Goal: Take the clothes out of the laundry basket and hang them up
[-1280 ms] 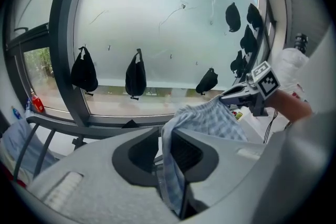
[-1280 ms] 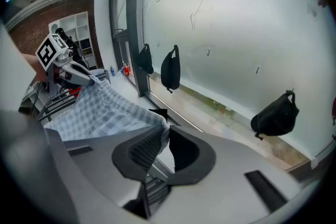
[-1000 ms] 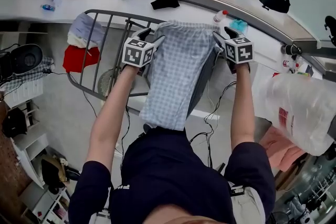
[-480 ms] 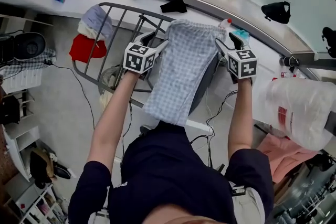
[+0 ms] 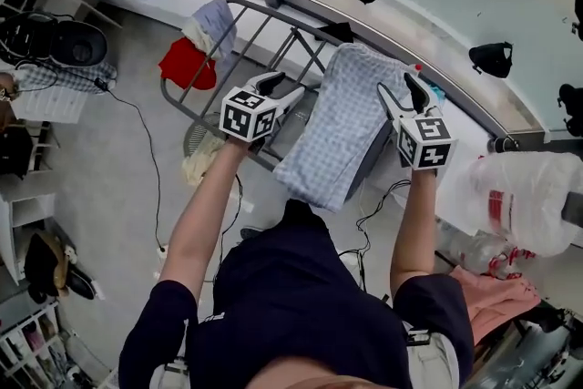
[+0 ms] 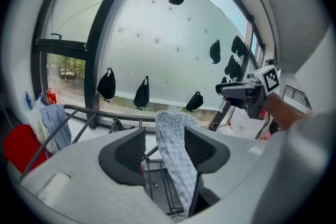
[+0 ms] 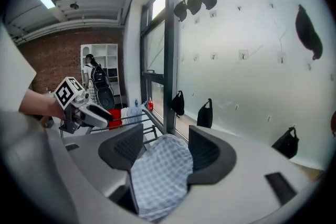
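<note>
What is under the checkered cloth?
The checkered cloth hangs over the metal drying rack. The rack's bars beneath it are covered; a dark layer shows at its right edge.

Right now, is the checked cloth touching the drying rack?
Touching. The left gripper view shows the checked cloth draped over the top rail of the drying rack.

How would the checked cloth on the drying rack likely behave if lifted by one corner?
Probably floppy: the checked cloth drapes over the drying rack and hangs down. Likely light, since it looks thin. It might slide off, as no visible peg pins it.
</note>
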A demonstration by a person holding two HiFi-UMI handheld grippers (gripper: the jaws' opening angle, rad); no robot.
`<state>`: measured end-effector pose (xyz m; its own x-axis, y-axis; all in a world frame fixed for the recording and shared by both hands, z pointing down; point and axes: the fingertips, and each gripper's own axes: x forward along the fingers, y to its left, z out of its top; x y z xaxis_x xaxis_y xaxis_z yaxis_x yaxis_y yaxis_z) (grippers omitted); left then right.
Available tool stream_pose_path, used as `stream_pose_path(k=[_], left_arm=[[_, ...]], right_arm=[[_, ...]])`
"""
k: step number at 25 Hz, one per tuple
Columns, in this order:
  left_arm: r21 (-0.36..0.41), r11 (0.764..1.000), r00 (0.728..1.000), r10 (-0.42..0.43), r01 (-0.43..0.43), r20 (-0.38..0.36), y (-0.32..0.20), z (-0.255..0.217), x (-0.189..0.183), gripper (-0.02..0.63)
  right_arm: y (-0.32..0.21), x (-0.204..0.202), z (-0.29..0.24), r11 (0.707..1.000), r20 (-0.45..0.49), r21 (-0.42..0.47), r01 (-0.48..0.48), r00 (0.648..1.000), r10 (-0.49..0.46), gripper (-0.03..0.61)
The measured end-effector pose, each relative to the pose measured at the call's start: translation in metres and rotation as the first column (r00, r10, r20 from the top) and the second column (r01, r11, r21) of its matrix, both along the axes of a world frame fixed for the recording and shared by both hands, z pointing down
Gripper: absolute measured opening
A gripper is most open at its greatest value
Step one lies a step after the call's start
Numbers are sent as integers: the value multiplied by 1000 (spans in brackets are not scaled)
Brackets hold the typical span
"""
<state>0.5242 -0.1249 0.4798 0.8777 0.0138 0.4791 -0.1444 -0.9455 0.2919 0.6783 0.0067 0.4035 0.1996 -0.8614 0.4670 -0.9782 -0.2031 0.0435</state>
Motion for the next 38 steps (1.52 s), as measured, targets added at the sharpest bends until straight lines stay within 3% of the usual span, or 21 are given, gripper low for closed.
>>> stream_pose_path(k=[5,11,18,24,30,35,38], left_arm=[[19,995,991,-99,101,-90,-5,-23,-66,225],[20,985,965,-161,169,-209,7,-61,-165,225],[33,925,896,-357,378,-266,17,-79,-322,173],[21,844,819,-513,536,-258,26,-68,-460,173],[19,708,691,-683,706,-235,35,-48,-600,173],[-49,599,580,-790,799,-199,52,-14,-693,175],[-67,553,537,-826,830,-171,59,4,-729,174]], right_arm=[[-6,-64,-33,998,-46,18,57,997,-56,267],[-17,-172,-61,985,-110,20,170,980,-167,244],[-31,-318,-69,946,-105,12,325,941,-322,236],[-41,-435,-47,887,-65,-1,462,885,-461,236],[-52,-541,-11,814,-5,-38,580,814,-581,236],[-58,-608,26,753,42,-90,651,758,-651,236],[-65,-639,45,716,55,-130,686,726,-685,236]])
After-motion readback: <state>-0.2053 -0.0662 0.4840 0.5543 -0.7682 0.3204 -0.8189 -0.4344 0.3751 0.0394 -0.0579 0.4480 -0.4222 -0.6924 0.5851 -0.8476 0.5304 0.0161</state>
